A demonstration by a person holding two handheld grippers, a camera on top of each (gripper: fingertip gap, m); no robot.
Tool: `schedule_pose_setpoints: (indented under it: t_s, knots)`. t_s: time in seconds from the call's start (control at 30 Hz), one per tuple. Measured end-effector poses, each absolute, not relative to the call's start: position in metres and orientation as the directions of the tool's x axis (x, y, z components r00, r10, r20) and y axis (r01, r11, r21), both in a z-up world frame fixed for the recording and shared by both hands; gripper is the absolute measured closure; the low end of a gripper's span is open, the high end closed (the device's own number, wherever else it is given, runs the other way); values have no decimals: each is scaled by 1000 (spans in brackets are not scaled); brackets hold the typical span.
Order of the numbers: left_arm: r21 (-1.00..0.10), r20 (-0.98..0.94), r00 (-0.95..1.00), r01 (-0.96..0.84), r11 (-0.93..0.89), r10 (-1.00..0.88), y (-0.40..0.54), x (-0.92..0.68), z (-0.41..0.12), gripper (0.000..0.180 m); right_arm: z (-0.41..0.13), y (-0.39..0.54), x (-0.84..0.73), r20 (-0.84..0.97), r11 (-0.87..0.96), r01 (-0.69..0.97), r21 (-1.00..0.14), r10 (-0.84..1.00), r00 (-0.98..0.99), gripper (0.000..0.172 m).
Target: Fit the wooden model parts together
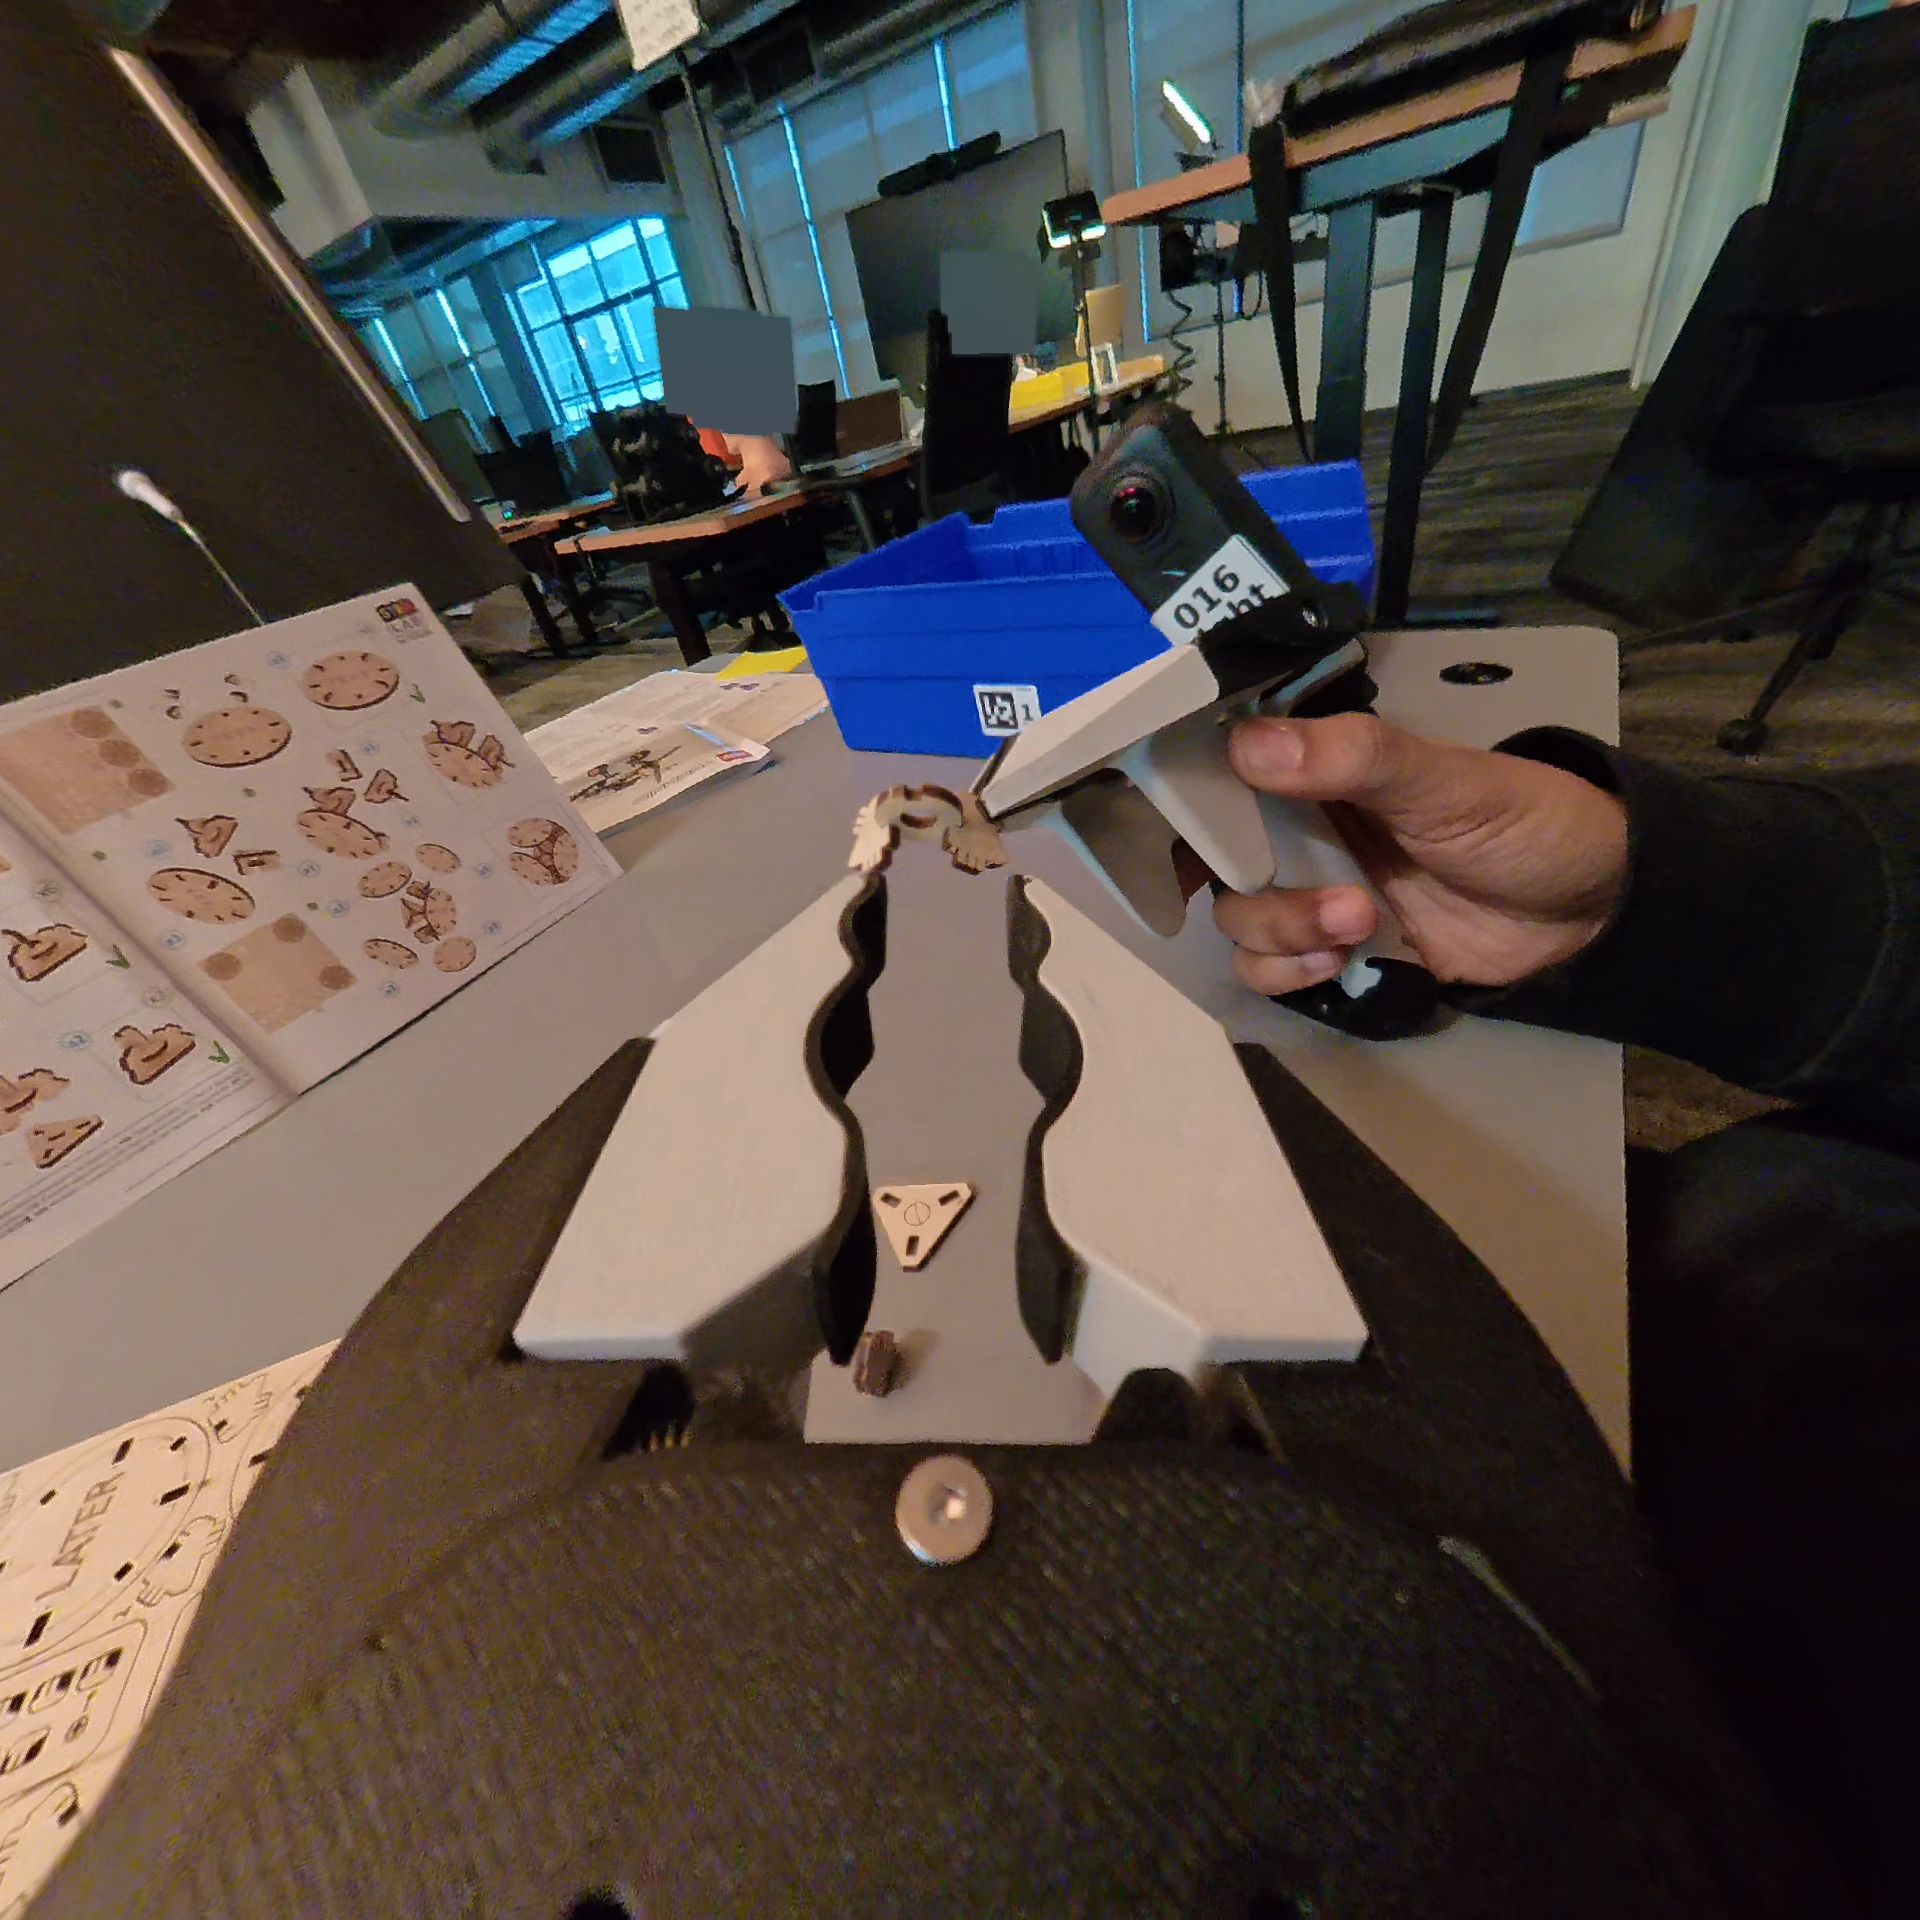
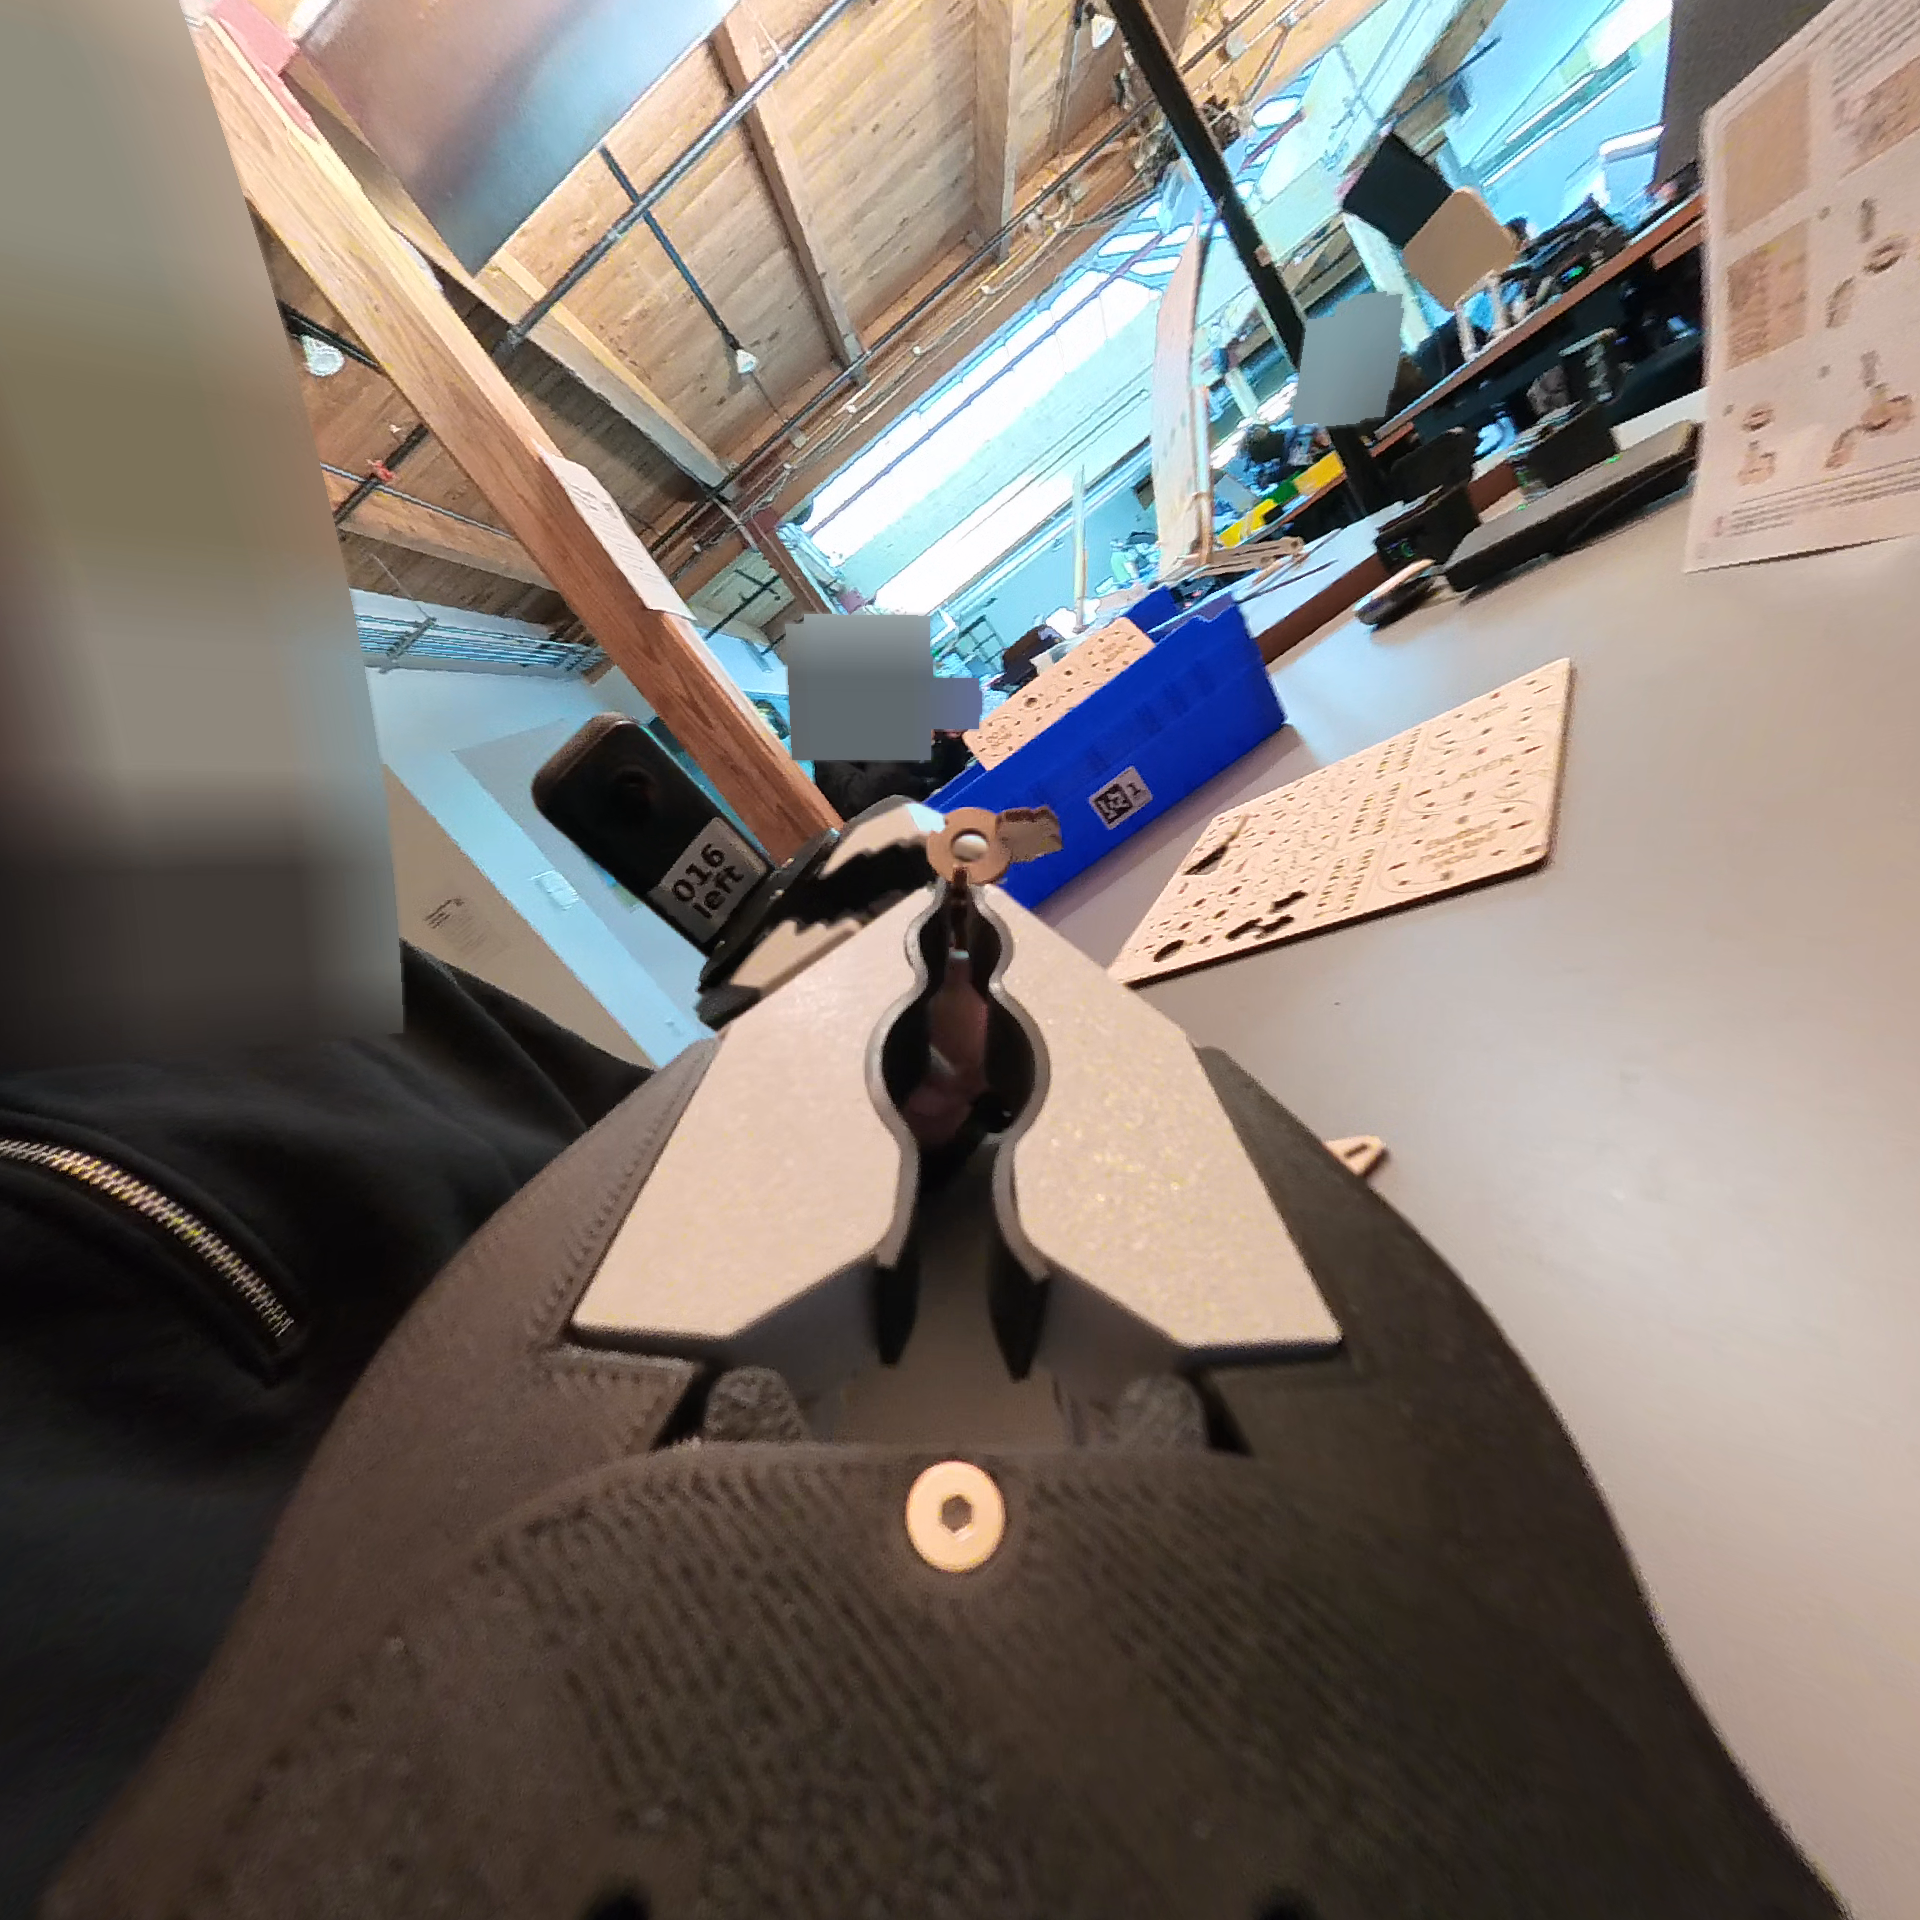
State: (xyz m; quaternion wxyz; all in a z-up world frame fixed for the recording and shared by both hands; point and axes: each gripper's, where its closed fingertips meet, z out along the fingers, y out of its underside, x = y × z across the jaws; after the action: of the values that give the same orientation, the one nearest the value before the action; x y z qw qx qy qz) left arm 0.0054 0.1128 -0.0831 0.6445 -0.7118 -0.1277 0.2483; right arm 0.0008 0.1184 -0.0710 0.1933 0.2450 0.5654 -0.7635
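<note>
Our right gripper (image 1: 992,816) is pinched shut on one end of a small wooden puzzle piece (image 1: 925,826), held up above the bench (image 1: 623,966). Our left gripper (image 1: 945,883) stands open, its fingertips (image 1: 868,894) just below the piece with nothing between them. We judge a good hold needs the left fingers centred on the piece's free end before any squeeze.

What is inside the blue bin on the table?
In the right wrist view, pale wooden sheets stick up out of the blue bin. Its walls hide anything lower down.
</note>
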Motion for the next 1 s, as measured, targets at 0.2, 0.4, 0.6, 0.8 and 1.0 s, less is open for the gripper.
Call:
schedule_pose_setpoints:
  t_s: [0.2, 0.4, 0.6, 0.8, 1.0]
  knots:
    - [-986, -22, 824, 75, -147, 566, 84, -22, -90, 158, -98, 115, -10, -491, -78, 486, -871, 214, -845, 172]
    - [-715, 451, 784, 603, -353, 426, 91, -20, -165, 156, -134, 103, -5, -403, 170, 470, -866, 317, -858, 171]
    - [-676, 343, 815, 559, -479, 467, 98, -19, -191, 150, -143, 112, -9, -380, 241, 462, -854, 318, -868, 172]
    - [-665, 403, 814, 575, -477, 420, 109, 0, -190, 152, -159, 113, -8, -290, 386, 385, -838, 283, -914, 171]
    - [-750, 401, 825, 545, -375, 397, 97, -14, -168, 155, -158, 114, 9, -153, 473, 184, -862, 104, -983, 171]
